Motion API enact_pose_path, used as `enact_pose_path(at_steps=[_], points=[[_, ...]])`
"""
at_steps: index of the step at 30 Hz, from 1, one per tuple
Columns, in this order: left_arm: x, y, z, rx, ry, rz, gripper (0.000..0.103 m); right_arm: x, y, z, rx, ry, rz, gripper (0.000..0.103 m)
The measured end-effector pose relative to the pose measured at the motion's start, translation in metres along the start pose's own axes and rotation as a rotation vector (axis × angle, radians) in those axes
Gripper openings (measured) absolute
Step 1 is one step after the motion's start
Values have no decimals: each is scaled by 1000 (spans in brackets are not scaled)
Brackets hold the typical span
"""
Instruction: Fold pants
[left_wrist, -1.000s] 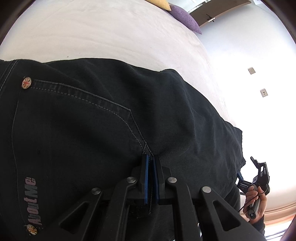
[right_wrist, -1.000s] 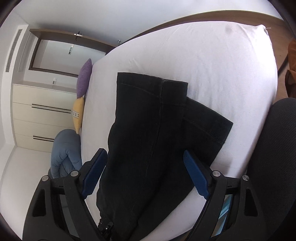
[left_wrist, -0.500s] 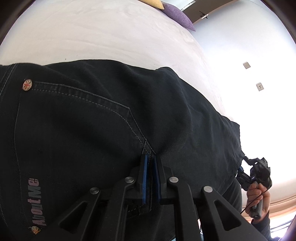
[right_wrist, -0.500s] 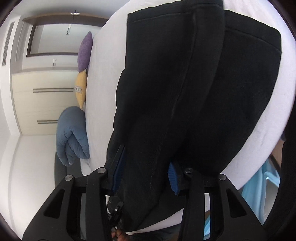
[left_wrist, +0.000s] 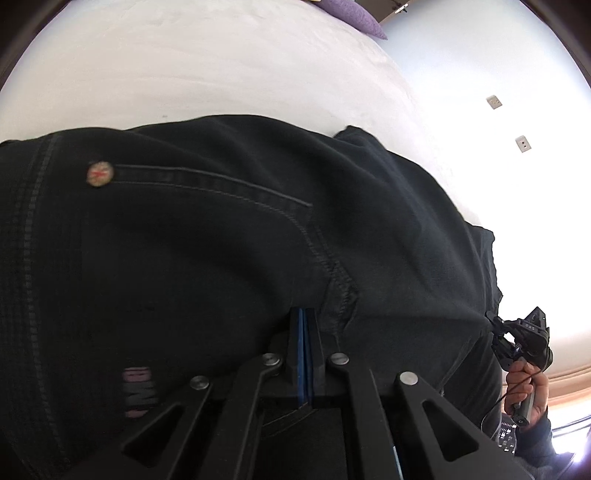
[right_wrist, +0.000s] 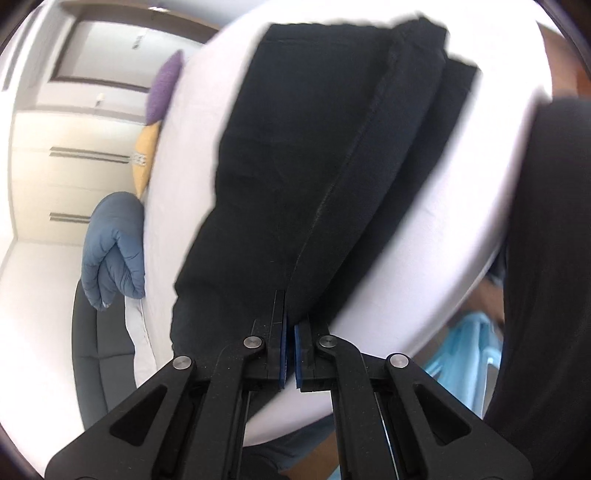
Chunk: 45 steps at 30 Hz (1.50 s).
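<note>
Pants (left_wrist: 221, 236) black, stitched, seemingly doubled on bed (left_wrist: 221, 66)

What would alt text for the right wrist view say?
The right hand-held gripper is shut on the black pants at the near edge of a white bed. Purple and yellow cushions lie at the far left.

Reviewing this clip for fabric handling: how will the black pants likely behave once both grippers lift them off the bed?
Probably floppy: the black pants already crease around the left gripper. Likely heavyish denim, judging by thick stitched seams, so the legs should sag between it and the right gripper. Unlikely to slip.
</note>
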<state>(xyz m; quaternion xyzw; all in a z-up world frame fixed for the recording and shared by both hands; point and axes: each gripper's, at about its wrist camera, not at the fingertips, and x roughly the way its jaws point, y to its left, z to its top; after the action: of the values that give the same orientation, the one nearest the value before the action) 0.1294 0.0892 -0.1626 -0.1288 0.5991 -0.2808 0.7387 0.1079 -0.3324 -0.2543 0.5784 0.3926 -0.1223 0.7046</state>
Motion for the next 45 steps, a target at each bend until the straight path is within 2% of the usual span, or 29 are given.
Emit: enact_pose_path(at_steps=[2, 6, 9, 11, 15, 16, 17, 19, 21, 22, 24, 26, 28, 32, 38, 41, 43, 45], points=[[-5, 8, 0, -11, -6, -4, 6, 0, -3, -7, 0, -4, 11, 1], [-6, 18, -3, -70, -43, -54, 6, 7, -12, 0, 53, 9, 71, 3], [-14, 6, -8, -42, -83, 11, 4, -7, -27, 6, 110, -2, 128, 4], [-23, -11, -12, -6, -117, 32, 13, -16, -27, 9, 91, -35, 142, 4], [-35, -51, -15, 72, -181, 22, 16, -35, -33, 25, 98, -93, 149, 4], [-37, -57, -13, 88, -192, 0, 20, -34, -37, 29, 127, -99, 156, 4], [-36, -66, -12, 105, -198, -22, 28, -35, -39, 33, 145, -107, 161, 4], [-29, -76, -12, 140, -195, -11, 40, -36, -38, 37, 141, -136, 160, 6], [-12, -78, -12, 150, -161, 17, 40, -49, -28, 38, 75, -151, 148, 4], [0, -72, -12, 135, -133, 25, 40, -54, -22, 38, 36, -160, 137, 3], [16, -60, -15, 122, -98, 44, 34, -61, -14, 34, 12, -172, 137, 3], [17, -51, -18, 130, -108, 55, 13, -61, -18, 34, 47, -163, 141, 3], [15, -39, -16, 84, -94, 43, 4, -59, -30, 36, 88, -149, 146, 3], [15, -24, -17, 76, -76, -2, 5, -44, -52, 33, 147, -121, 87, 3], [9, -18, -13, 92, -74, 4, 5, -41, -57, 36, 179, -115, 100, 2], [18, -28, -12, 83, -78, -5, 5, -42, -64, 38, 243, -74, 125, 5], [15, -23, -12, 78, -81, -10, 5, -50, -65, 38, 259, -67, 81, 10], [14, -22, -12, 76, -85, -12, 5, -73, -59, 38, 224, -110, -9, 11]])
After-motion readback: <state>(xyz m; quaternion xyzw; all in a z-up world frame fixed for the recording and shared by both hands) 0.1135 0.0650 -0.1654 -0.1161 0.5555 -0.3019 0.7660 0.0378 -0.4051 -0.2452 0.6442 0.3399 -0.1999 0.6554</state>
